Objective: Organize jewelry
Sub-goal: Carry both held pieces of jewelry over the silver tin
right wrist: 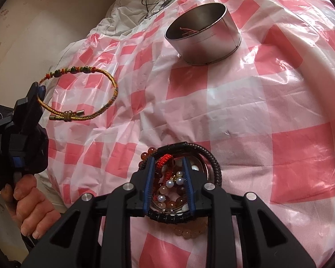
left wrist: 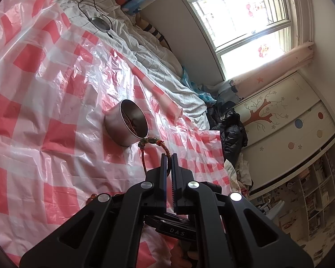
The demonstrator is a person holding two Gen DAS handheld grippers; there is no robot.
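Closest to us, our right gripper (right wrist: 169,179) hangs over a small dish (right wrist: 203,169) heaped with jewelry: pearl beads (right wrist: 179,181), amber-coloured beads (right wrist: 167,203), a red knotted cord (right wrist: 165,159) and a thick black braided bracelet (right wrist: 214,163) looped around the pile. The tongs are narrowed down into the heap with the red cord and some beads sitting between the blue pads (right wrist: 150,185), but we honestly can't tell if they're actually pinching anything. A string of pale pink beads (right wrist: 189,231) lies on the sheet just under the dish.

Off to the side, our left hand (right wrist: 31,210) grips the other tool. The left gripper (left wrist: 169,156) is squeezed tight on a gold-and-red woven bracelet (right wrist: 96,76), which sticks out from the tips as an open loop held up above the checked sheet. It has dark green beads along one stretch and a sliding knot with metal ends on the other.

Further out, a round metal tin (right wrist: 210,44) sits on the red-and-white checked plastic sheet (right wrist: 256,111), well apart from the dish. There's some reddish cord lying in the bottom of it. From the left view, the bracelet's beaded part is right by the tin's rim.

Past the sheet there's a rumpled white quilt (left wrist: 149,51) with a black cable (left wrist: 93,2), then a bright window (left wrist: 245,15).
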